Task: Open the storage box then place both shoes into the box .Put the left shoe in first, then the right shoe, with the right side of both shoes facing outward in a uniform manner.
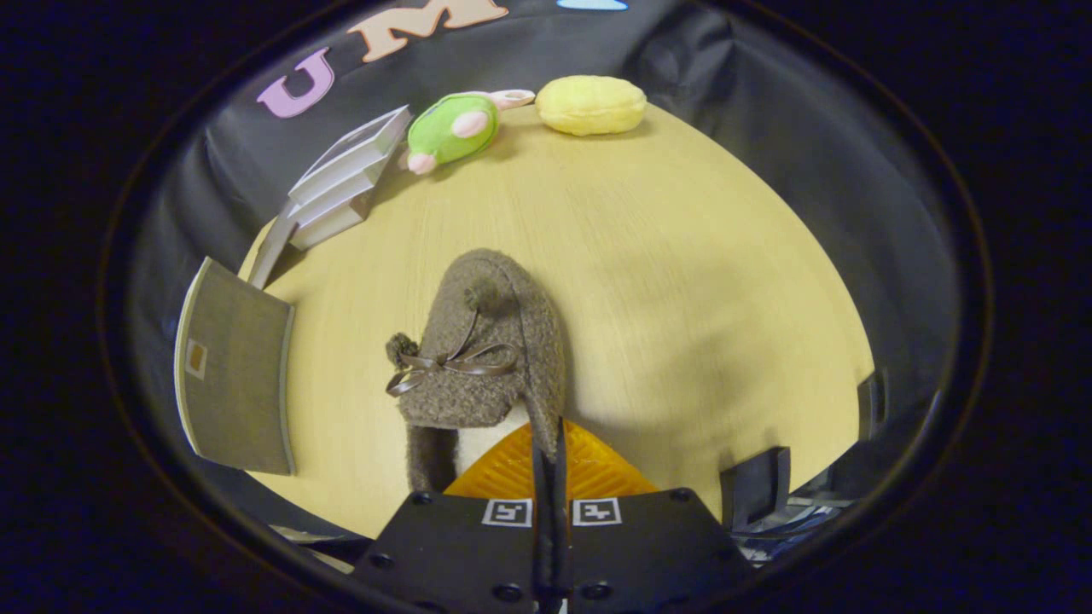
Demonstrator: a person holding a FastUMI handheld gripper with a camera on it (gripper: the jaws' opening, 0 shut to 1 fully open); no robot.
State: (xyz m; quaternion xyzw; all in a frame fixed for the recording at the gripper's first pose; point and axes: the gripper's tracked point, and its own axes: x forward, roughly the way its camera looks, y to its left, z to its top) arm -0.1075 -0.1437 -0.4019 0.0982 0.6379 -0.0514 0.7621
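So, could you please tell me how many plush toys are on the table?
2. A green plush toy lies at the table's far edge beside the white storage box; a yellow plush toy lies just right of it. The gripper is shut on the brown shoe.

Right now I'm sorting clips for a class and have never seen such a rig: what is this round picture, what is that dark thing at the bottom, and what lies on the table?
The camera rides on a hand-held gripper that a person carries; it looks forward along the two fingers, which show at the bottom. The fingers are closed together, pinching the rim of a brown fuzzy shoe with a small bow. The shoe hangs ahead of them over a pale wooden table. To the left stands a storage box with its grey lid swung open. Far across the table lie a green plush toy, a yellow plush toy and a stepped white stand.
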